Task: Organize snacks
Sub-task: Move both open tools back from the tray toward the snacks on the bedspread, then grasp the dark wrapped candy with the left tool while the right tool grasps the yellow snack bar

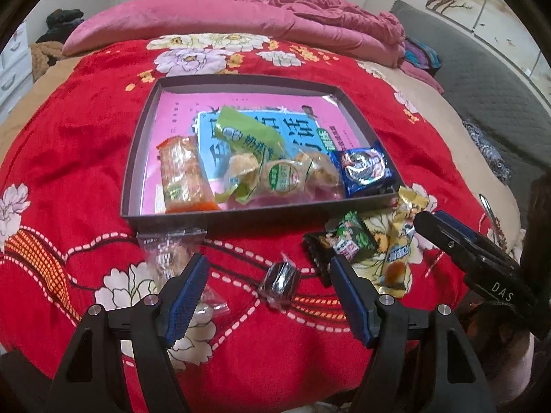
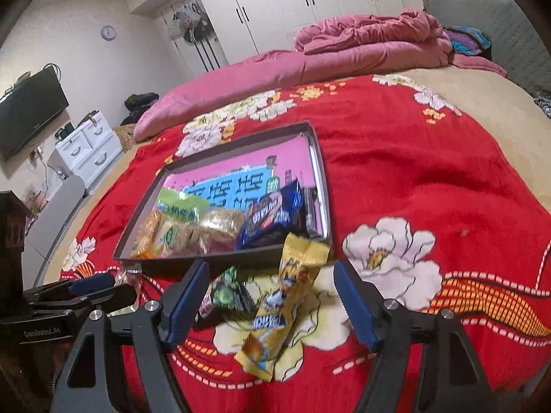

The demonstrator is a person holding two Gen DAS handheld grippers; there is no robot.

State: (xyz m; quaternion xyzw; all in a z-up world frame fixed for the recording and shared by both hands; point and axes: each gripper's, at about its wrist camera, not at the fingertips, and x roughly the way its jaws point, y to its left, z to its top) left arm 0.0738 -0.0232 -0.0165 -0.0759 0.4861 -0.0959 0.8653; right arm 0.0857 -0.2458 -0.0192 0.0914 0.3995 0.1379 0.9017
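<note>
A shallow dark box (image 1: 137,158) (image 2: 323,179) with a pink lining lies on the red bed cover. It holds an orange cracker pack (image 1: 182,179), green-wrapped pastries (image 1: 279,175) and a blue Oreo pack (image 1: 365,168) (image 2: 272,213). In front of it lie a clear-wrapped snack (image 1: 168,251), a small dark candy (image 1: 280,280), a green and black pack (image 1: 347,237) (image 2: 227,292) and a yellow pack (image 1: 399,247) (image 2: 279,306). My left gripper (image 1: 268,296) is open, with the dark candy between its fingers. My right gripper (image 2: 272,303) is open over the yellow pack, and it also shows in the left wrist view (image 1: 444,227).
A rumpled pink duvet (image 1: 241,20) (image 2: 344,51) lies at the far side of the bed. A grey padded headboard (image 1: 482,79) is on the right. White drawers (image 2: 86,151) and a wall television (image 2: 27,113) stand at the left. The left gripper shows in the right wrist view (image 2: 93,284).
</note>
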